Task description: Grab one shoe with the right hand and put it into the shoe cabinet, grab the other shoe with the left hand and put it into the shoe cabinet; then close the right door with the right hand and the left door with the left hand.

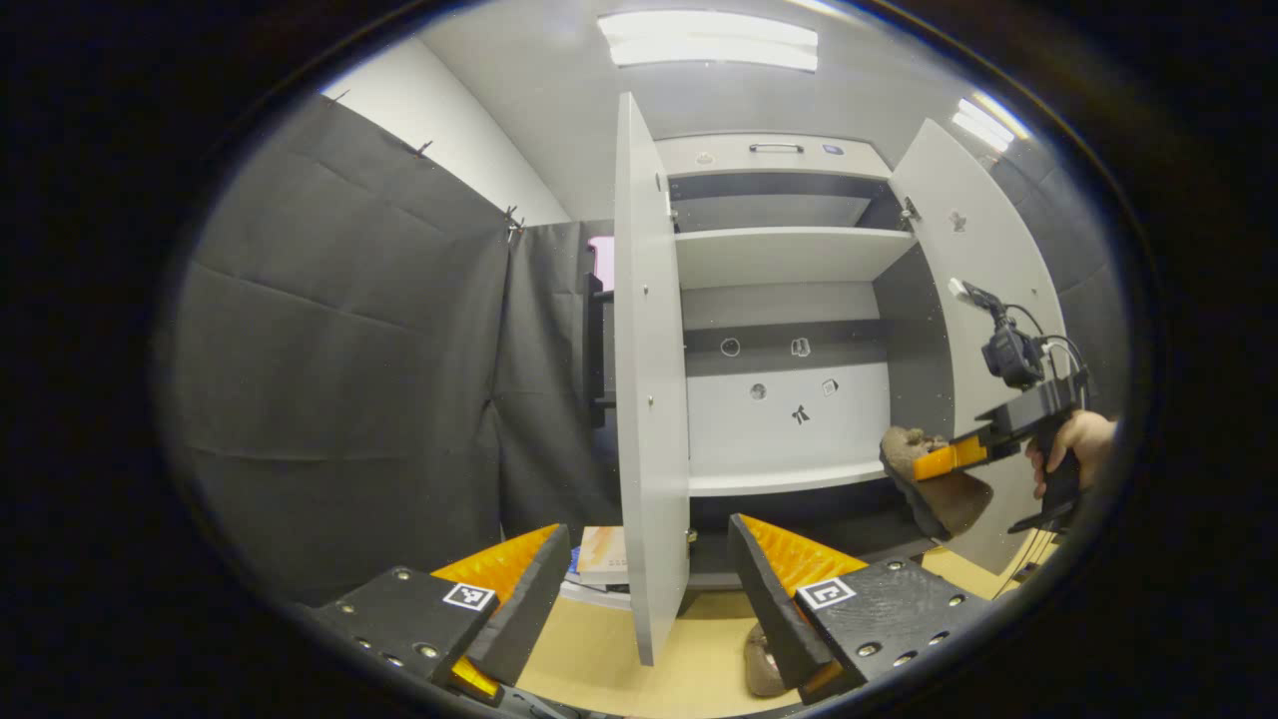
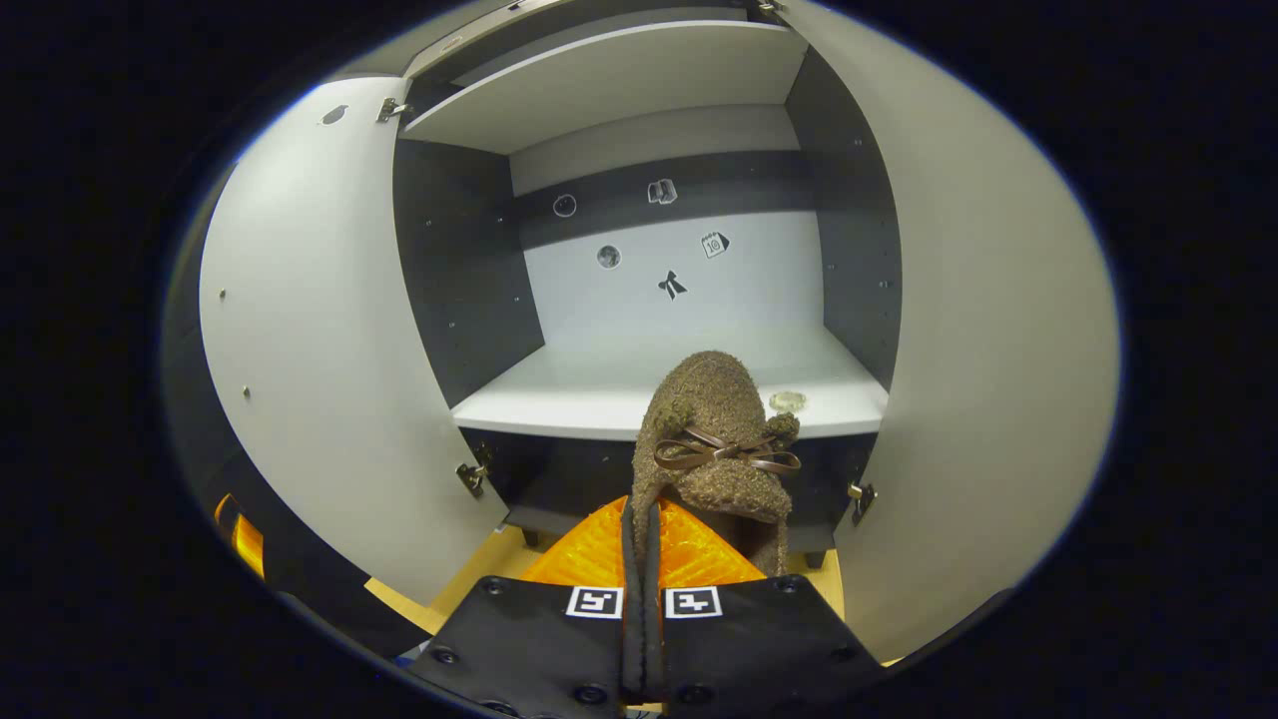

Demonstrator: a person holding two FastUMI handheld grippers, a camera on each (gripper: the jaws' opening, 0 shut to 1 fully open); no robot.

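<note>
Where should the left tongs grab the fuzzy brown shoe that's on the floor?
Probably by its thin opening edge, coming down from above. The floor shoe lies low beneath the open left tongs and is partly hidden, so its exact pose is unclear. The right tongs pinch the other shoe by just such a thin edge, so that part should fit.

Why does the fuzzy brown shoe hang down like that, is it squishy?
Probably, yes. The brown shoe looks soft and fuzzy, and the right gripper pinches just its edge, so it likely sags and may swing. It seems light, since that thin pinch carries it. The fuzz probably helps it not slip.
</note>
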